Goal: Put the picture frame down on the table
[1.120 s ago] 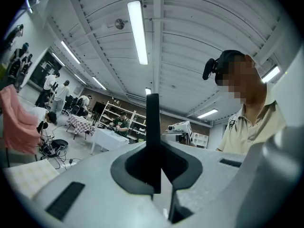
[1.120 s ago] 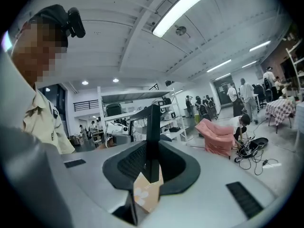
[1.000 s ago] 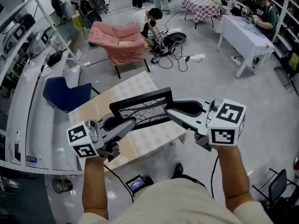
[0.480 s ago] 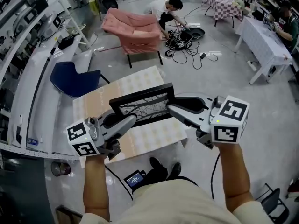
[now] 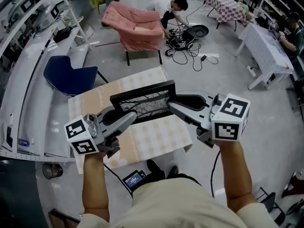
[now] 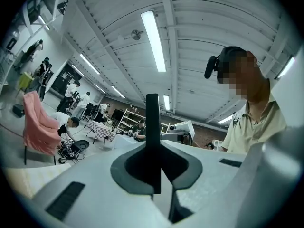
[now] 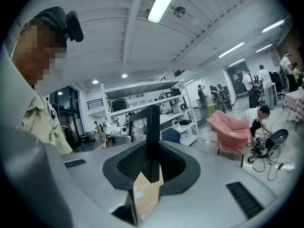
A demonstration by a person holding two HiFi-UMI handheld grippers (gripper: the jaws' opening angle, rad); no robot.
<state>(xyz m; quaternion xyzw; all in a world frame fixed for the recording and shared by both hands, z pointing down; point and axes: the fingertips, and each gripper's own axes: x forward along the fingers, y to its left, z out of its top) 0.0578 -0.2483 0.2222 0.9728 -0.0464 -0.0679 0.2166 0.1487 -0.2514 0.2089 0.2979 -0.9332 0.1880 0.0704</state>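
Observation:
I hold a black picture frame (image 5: pixel 142 102) upright above the table (image 5: pixel 152 139), which wears a pale checked cloth. My left gripper (image 5: pixel 128 121) is shut on the frame's lower left corner, and my right gripper (image 5: pixel 172 107) is shut on its right end. In the left gripper view the frame (image 6: pixel 152 122) shows edge-on as a thin black bar rising from between the pads of the left gripper (image 6: pixel 155 172). The right gripper view gives the same edge-on frame (image 7: pixel 153 127) clamped in the right gripper (image 7: pixel 151 170), with a tan card piece (image 7: pixel 145 194) hanging below it.
A blue chair (image 5: pixel 69 80) stands off the table's far left corner and a pink armchair (image 5: pixel 137 27) beyond it. A white counter (image 5: pixel 28 99) runs along the left. A person (image 5: pixel 168 7) crouches by floor cables (image 5: pixel 183 39). A small screen (image 5: pixel 134 178) lies on the floor by my feet.
Both grippers have carried the frame forward and slightly down over the table, grips unchanged. The table now lies more squarely under the frame.

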